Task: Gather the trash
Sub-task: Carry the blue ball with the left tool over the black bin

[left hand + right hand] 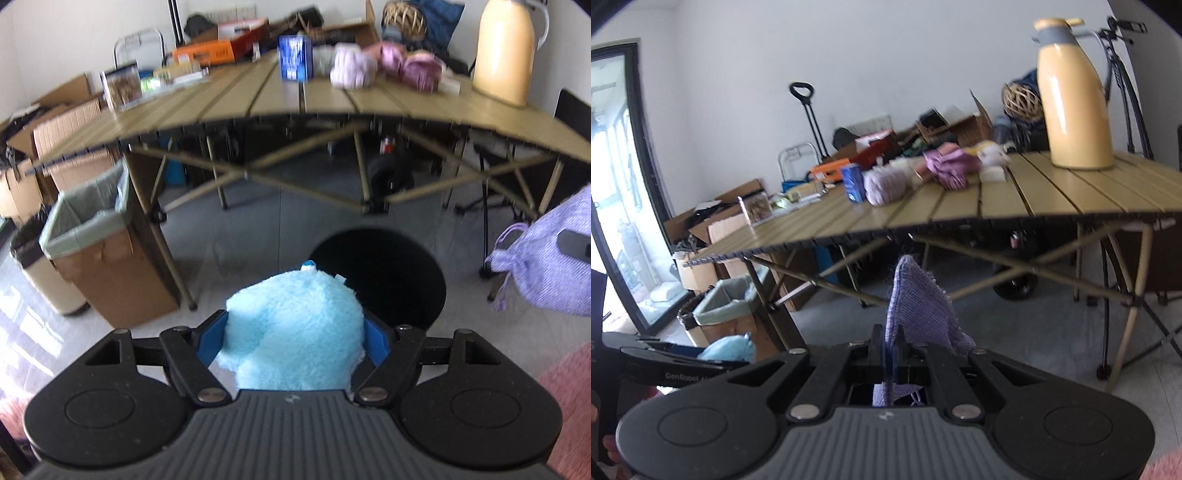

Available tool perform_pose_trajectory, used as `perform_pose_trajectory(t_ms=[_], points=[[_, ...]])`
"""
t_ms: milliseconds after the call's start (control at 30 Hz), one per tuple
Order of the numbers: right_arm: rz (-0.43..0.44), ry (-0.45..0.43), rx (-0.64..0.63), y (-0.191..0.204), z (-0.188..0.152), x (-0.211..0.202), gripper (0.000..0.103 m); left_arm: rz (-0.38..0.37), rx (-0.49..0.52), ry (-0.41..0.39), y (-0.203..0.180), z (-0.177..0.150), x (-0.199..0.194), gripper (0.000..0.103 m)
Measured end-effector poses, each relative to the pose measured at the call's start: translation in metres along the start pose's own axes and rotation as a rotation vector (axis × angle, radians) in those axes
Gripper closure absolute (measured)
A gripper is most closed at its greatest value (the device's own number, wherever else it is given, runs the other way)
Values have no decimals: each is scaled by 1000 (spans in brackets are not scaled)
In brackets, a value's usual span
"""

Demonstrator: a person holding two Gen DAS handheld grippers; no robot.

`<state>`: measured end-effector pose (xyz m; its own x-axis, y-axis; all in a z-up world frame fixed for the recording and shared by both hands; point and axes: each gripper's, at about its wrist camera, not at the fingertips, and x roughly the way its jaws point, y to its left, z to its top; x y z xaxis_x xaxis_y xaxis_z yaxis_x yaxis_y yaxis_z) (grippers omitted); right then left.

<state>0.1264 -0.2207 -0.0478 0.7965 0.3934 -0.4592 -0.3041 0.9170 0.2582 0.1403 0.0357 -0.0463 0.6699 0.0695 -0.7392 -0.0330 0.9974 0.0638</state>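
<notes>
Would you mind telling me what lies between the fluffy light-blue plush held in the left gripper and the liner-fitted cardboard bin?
In the left wrist view, only bare grey floor separates the plush from the bin.

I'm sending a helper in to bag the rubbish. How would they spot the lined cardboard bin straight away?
Find the slatted folding table; at its left end, on the floor beside the leg, stands a brown cardboard box. It is the lined bin: a pale green bag is folded over its open rim. The round cream bin beside it has a dark liner instead.
</notes>
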Motion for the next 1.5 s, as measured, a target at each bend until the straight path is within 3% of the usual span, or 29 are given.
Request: perform_pose_trajectory(t_ms=[667, 1500], points=[[-60, 62, 68, -24, -3, 32, 100, -1, 14, 175, -9, 4, 48, 27], [-156, 92, 104, -68, 20, 86, 100, -76, 38, 240, -59, 59, 115, 27]])
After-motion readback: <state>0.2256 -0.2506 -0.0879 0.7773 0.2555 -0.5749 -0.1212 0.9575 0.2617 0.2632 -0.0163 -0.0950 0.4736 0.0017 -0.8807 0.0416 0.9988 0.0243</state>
